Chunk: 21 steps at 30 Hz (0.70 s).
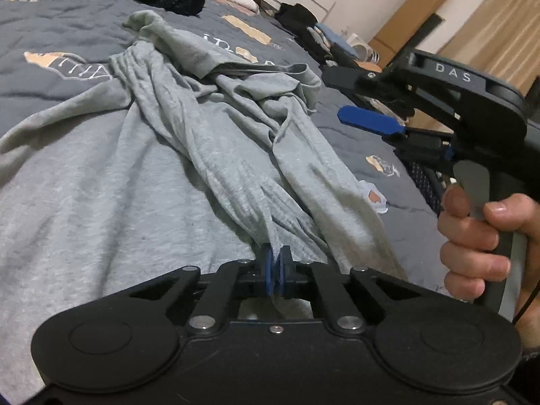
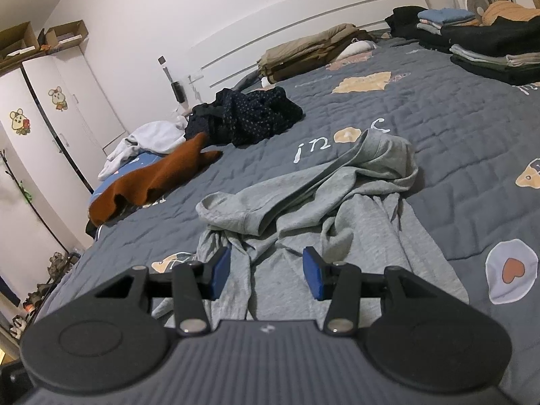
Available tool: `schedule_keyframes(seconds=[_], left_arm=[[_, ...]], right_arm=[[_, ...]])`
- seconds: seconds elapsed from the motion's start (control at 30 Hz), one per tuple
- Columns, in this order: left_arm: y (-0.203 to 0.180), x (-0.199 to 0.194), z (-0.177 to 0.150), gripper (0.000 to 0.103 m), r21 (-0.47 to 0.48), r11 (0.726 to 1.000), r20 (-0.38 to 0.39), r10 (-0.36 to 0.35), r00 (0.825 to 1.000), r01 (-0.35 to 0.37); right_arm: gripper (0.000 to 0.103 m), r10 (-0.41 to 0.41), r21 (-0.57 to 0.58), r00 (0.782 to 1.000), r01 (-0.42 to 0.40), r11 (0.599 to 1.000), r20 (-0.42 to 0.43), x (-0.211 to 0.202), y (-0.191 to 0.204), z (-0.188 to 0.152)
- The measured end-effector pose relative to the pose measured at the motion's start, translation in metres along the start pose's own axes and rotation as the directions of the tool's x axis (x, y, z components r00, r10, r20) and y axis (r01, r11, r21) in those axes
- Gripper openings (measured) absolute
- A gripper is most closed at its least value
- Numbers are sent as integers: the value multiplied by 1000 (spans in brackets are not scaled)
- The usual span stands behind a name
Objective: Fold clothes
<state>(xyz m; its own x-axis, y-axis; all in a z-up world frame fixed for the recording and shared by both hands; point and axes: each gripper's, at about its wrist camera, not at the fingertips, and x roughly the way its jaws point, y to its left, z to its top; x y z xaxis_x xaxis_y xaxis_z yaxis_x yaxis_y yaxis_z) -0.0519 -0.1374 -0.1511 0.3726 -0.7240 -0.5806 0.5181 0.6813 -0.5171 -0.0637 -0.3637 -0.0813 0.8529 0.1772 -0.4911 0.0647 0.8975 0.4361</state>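
Observation:
A crumpled grey shirt (image 1: 175, 141) lies spread over the dark quilted bed (image 1: 50, 30). My left gripper (image 1: 277, 271) is shut on a bunched edge of this grey shirt, with cloth pinched between its blue pads. In the left wrist view my right gripper (image 1: 351, 99) hovers at the right with its jaws apart, held by a hand (image 1: 479, 239). In the right wrist view the right gripper (image 2: 266, 271) stands open just above the grey shirt (image 2: 337, 216), and nothing is pressed between its blue pads.
A rust-brown garment (image 2: 158, 175), a dark dotted garment (image 2: 249, 118) and a white one (image 2: 148, 138) lie at the bed's left. Folded stacks (image 2: 486, 50) and olive bedding (image 2: 303, 54) sit near the headboard. White wardrobes (image 2: 50, 108) stand at the left wall.

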Motion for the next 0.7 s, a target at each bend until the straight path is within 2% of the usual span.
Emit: schedule_keyframes(seconds=[0.23, 0.4, 0.5, 0.57, 0.63, 0.7], left_arm=[[9, -58, 31, 2, 55, 994, 103, 89, 991, -95], [35, -111, 59, 2, 30, 977, 168, 204, 964, -212], [51, -146, 76, 2, 37, 949, 197, 300, 933, -313], [63, -168, 87, 2, 44, 922, 213, 368, 905, -385], [81, -190, 100, 2, 36, 883, 229, 448, 864, -467], [100, -210, 112, 2, 12, 837, 249, 527, 813, -547]], right_arm=[[46, 1, 24, 1000, -1, 1000, 5, -1, -5, 5], [46, 19, 57, 1000, -19, 998, -1, 2, -7, 7], [46, 29, 46, 1000, -28, 999, -11, 3, -3, 6], [46, 34, 50, 999, -33, 998, -15, 3, -3, 5], [46, 37, 55, 999, -36, 998, -16, 3, -2, 5], [46, 39, 58, 999, -38, 998, -16, 2, -3, 5]])
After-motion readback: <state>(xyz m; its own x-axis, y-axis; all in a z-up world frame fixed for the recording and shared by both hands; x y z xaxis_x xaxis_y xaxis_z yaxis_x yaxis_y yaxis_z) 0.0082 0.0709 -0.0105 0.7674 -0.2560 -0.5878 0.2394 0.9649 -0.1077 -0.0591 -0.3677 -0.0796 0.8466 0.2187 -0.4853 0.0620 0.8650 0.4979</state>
